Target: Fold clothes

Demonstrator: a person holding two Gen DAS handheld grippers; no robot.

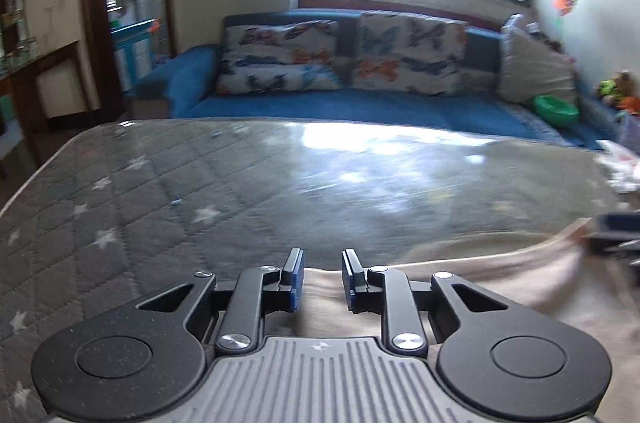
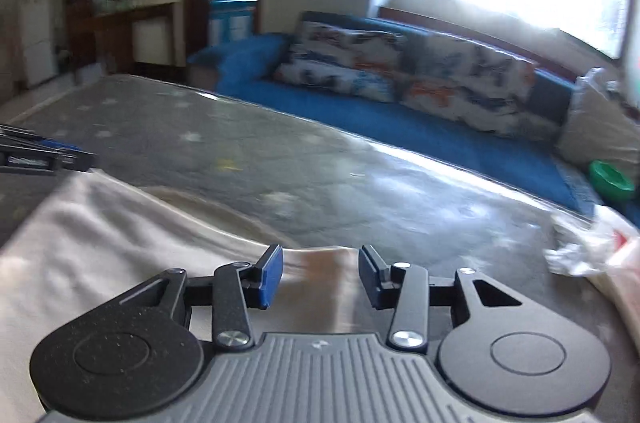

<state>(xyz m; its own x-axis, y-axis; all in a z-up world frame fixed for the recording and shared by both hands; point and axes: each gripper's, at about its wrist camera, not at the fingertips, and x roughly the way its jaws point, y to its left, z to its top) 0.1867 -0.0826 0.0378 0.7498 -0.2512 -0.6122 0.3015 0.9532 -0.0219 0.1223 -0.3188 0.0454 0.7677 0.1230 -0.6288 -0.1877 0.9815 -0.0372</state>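
A cream garment (image 1: pixel 500 275) lies spread on the near part of a grey quilted surface with white stars (image 1: pixel 160 183). My left gripper (image 1: pixel 322 257) hovers over the garment's far edge, its blue pads apart and nothing between them. The right gripper's tip shows blurred at the right edge (image 1: pixel 616 235). In the right wrist view the same garment (image 2: pixel 100 243) stretches left under my right gripper (image 2: pixel 320 253), which is open with only cloth beneath the gap. The left gripper (image 2: pixel 44 155) peeks in at the left, by the garment's corner.
Beyond the surface's far edge stands a blue sofa (image 1: pixel 360 107) with butterfly cushions (image 1: pixel 280 59) and a green bowl (image 1: pixel 556 109). A crumpled white plastic bag (image 2: pixel 592 251) lies on the surface at the right. The far half of the quilted surface (image 2: pixel 240 143) shines under a bright window.
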